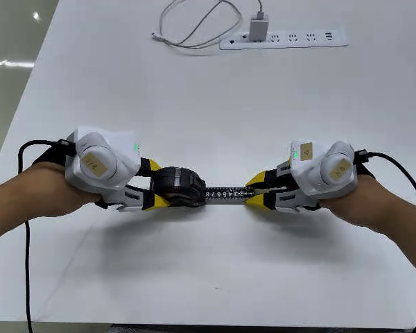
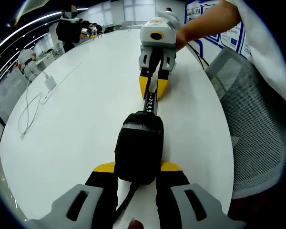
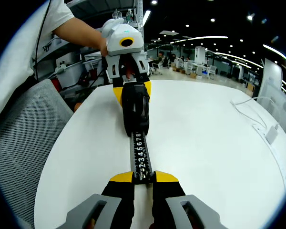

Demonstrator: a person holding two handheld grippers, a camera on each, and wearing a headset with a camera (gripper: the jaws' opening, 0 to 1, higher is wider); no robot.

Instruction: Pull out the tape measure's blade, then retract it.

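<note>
we clamp the tape measure (image 1: 180, 186) in our left gripper (image 1: 157, 184), its blade (image 1: 225, 194) in our right gripper (image 1: 255, 190), near the table's (image 1: 194, 104) front edge.

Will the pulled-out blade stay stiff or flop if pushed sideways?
Likely stiff: the short blade runs straight from the tape measure to the right gripper. Thin, so a hard push may buckle it. Probably retracts if released.

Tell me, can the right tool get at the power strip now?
Probably not yet: the table toward the power strip is bare, but the right tool is shut on the blade.
</note>
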